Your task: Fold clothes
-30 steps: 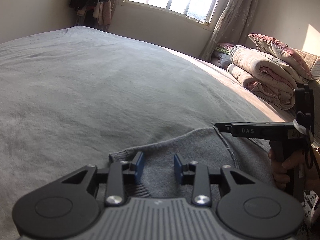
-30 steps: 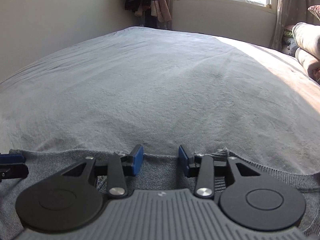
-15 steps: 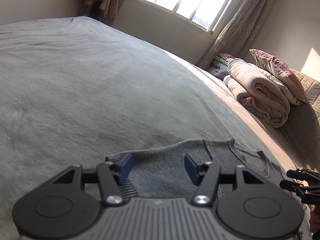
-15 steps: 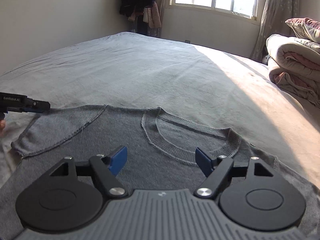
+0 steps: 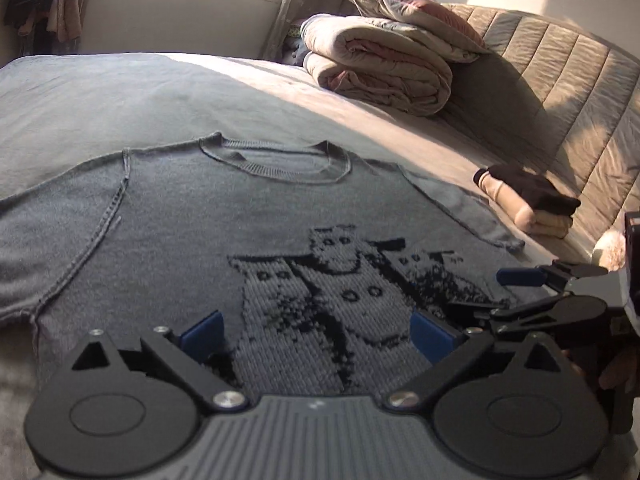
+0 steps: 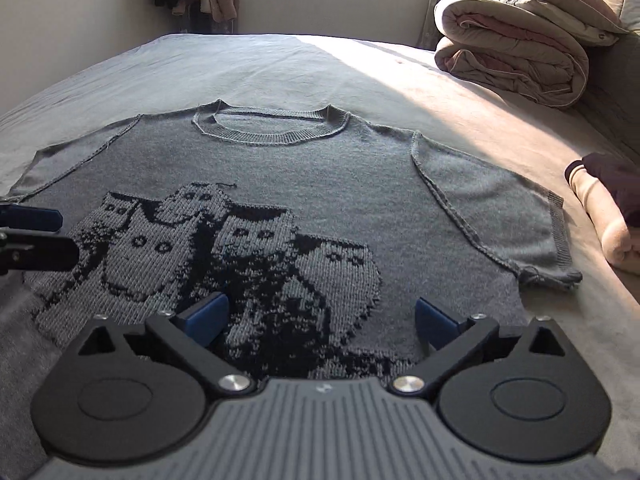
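A: While both wrist views are sharp, note the layout. Grey knit sweater point(image 6: 280, 168) lies flat on the bed point(image 6: 280, 64), front up, neckline toward the window, cat pattern point(image 6: 208, 248) facing the cameras. Both short sleeves are spread out to the sides.

B: Gripper states?

A: Left hand-held gripper point(image 5: 316, 332): jaws opening, already wide, nothing between the blue pads; it hovers over the lower part of the cat pattern. Right hand-held gripper point(image 6: 320, 320): the same, jaws opening wide, no cloth pinched. Each gripper shows at the edge of the other's view, so they sit side by side near the hem end.

B: Progress on folding?

A: Judged from the lie of the cloth: spreading looks finished for this garment. No fold is visible in it yet; sleeves and body are single-layer as far as I can see. So the sleeve folds and the body fold all remain.

B: Anything already done?

A: Folded garments point(image 5: 528, 200), a dark piece on top of a pale one, are stacked on the bed to the right of the sweater, near the headboard point(image 5: 560, 92). My reading is that they are finished items; unconfirmed. Rolled duvet point(image 6: 512, 56) with a pillow on top sits farther back, apart from the work.

B: Hem visible?

A: No, hidden under the gripper bodies in both views.
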The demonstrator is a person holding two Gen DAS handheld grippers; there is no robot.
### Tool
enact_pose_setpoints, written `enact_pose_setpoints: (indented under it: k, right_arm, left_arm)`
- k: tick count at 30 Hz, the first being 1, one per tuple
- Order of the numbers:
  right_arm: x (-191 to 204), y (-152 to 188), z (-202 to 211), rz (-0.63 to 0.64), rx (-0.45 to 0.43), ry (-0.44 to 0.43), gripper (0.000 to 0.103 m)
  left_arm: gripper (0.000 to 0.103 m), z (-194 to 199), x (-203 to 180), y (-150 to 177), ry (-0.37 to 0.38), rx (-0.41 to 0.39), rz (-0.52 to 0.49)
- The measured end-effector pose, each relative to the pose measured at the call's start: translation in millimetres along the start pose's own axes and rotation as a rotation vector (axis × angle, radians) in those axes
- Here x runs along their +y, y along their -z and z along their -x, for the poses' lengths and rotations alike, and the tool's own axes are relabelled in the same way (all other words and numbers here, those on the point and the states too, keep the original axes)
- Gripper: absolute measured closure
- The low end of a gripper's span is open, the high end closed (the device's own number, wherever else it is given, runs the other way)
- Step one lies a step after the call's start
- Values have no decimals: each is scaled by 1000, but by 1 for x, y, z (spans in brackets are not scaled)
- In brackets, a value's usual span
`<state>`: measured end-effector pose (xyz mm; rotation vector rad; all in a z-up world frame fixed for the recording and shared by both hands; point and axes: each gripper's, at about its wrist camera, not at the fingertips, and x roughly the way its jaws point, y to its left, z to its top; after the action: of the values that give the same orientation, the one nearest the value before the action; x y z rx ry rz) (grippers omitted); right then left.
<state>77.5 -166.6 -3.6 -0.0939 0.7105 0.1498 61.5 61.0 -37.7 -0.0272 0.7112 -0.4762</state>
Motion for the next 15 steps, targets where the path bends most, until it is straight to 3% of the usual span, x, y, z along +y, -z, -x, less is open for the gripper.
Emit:
enact_pose_setpoints:
  k: [3,10,15]
  right_arm:
    - [-13,22,21,-69,-30,2,0]
    - [-29,63,68,-72,-43,21,0]
    - [-35,89,96,-42,-46,29,0]
  left_arm:
    - [2,14,-13,20,-90,-25,-69]
    - [1,55,-30,55,-160,10,-124]
    - [1,82,-40,81,-182,5,-109]
